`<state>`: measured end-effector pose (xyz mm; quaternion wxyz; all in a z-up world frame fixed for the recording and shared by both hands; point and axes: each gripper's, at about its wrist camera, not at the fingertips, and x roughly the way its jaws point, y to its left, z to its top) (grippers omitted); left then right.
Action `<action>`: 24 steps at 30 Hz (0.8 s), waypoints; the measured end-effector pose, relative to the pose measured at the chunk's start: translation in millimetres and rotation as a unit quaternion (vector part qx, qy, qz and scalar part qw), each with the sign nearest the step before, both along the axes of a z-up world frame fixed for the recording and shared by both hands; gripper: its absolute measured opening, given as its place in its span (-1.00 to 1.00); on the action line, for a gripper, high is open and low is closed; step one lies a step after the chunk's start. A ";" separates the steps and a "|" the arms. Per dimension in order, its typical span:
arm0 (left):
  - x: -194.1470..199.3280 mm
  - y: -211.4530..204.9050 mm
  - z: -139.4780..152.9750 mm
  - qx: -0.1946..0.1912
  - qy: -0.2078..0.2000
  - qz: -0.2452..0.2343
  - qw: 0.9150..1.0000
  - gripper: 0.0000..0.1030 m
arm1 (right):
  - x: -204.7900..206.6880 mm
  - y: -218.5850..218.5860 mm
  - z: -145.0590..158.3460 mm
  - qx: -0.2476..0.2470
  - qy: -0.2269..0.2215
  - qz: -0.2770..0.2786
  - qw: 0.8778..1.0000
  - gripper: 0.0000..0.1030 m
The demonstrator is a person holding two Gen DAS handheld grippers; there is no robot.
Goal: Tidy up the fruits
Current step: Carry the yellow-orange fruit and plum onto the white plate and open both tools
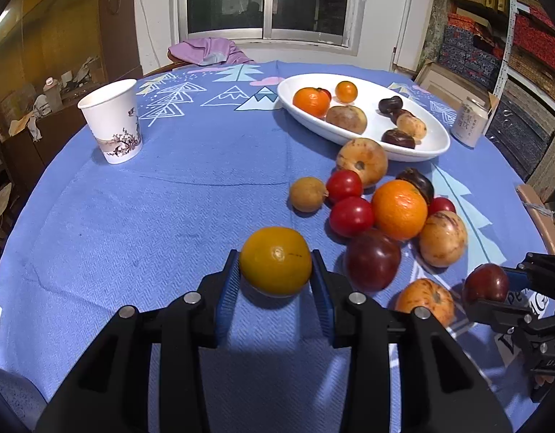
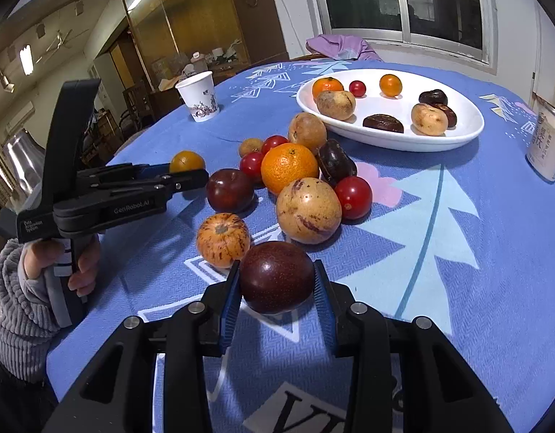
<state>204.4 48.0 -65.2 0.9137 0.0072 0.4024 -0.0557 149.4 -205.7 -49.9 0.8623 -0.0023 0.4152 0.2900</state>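
Observation:
My left gripper [image 1: 276,265] is shut on a yellow-orange fruit [image 1: 275,260], just above the blue cloth; the fruit also shows in the right wrist view [image 2: 186,161]. My right gripper [image 2: 277,278] is shut on a dark purple fruit [image 2: 276,277], seen too at the right edge of the left wrist view [image 1: 485,283]. A pile of loose fruit lies between them: a big orange [image 2: 289,168], red tomatoes [image 2: 354,196], a dark plum [image 2: 229,190] and speckled tan fruits [image 2: 308,210]. A white oval dish [image 2: 468,135] at the back holds several fruits.
A paper cup [image 1: 113,119] stands at the back left. A white can [image 2: 547,146] stands to the right of the dish. A purple cloth [image 1: 208,50] lies at the table's far edge under the window. Shelves of boxes stand at the right.

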 end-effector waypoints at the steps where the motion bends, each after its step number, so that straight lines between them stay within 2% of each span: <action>1: -2.8 -1.8 0.6 0.001 -0.002 -0.001 1.000 -0.26 | -2.0 -3.8 0.9 0.007 0.000 -0.004 1.000 -0.25; 8: -1.9 -15.5 21.6 -0.012 -0.015 -0.015 1.000 -0.26 | 0.3 -22.3 15.0 0.046 -0.002 -0.017 0.999 -0.25; 14: 38.9 -35.8 76.6 -0.010 -0.052 -0.023 0.998 -0.26 | 26.8 -50.6 62.6 0.071 -0.038 -0.046 0.996 -0.25; 19: 85.8 -71.1 110.6 0.000 -0.074 -0.041 0.996 -0.26 | 75.5 -72.5 112.6 0.093 -0.080 -0.090 0.988 -0.25; 22: 115.1 -97.1 103.8 0.009 -0.061 -0.055 0.997 -0.26 | 118.8 -74.5 124.0 0.102 -0.083 -0.115 0.985 -0.25; 24: 131.8 -113.0 90.2 0.021 -0.049 -0.062 0.997 -0.26 | 154.9 -71.1 118.1 0.095 -0.070 -0.134 0.984 -0.25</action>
